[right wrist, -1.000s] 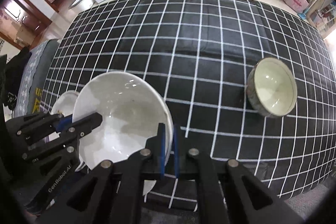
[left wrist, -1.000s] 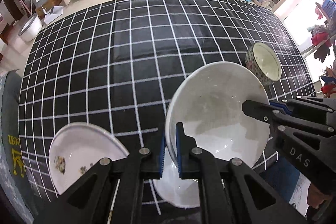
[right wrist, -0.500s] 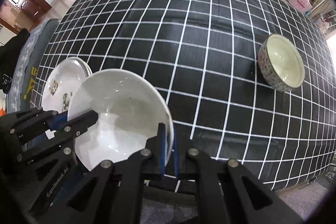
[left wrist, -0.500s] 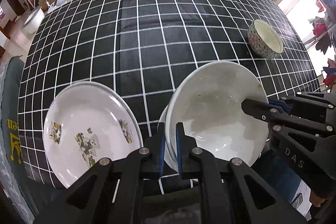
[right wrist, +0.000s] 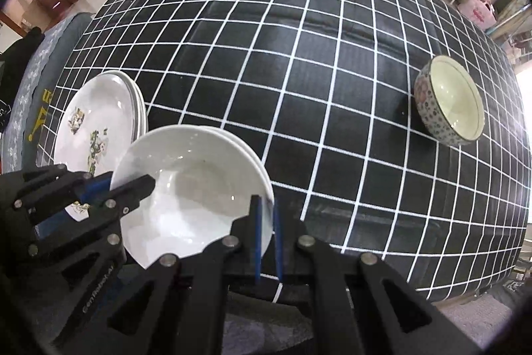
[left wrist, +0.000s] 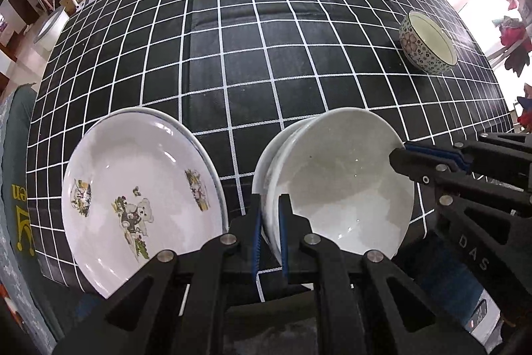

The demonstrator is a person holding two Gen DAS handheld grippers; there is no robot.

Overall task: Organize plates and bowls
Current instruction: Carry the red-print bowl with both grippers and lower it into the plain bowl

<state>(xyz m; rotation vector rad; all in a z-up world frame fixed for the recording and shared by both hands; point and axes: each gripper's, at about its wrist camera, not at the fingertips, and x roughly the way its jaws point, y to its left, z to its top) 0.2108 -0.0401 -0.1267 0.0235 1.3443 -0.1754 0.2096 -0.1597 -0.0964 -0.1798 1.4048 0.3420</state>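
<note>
Two grips: we pinch the white bowl (left wrist: 345,185) rim with left gripper (left wrist: 269,222) and right gripper (right wrist: 267,222) fingers.
Lowering: we keep it level, settling gently on the near tabletop (left wrist: 266,39).

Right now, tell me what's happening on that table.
A person is tidying dishes with two handheld grippers. Both the left gripper and the right gripper are clamped on opposite rims of a white bowl, which seems to sit in another white bowl beneath it, near the front edge of the checked tablecloth. Beside it is a stack of plates with a bear print on top. A patterned bowl stands apart to the right.
</note>
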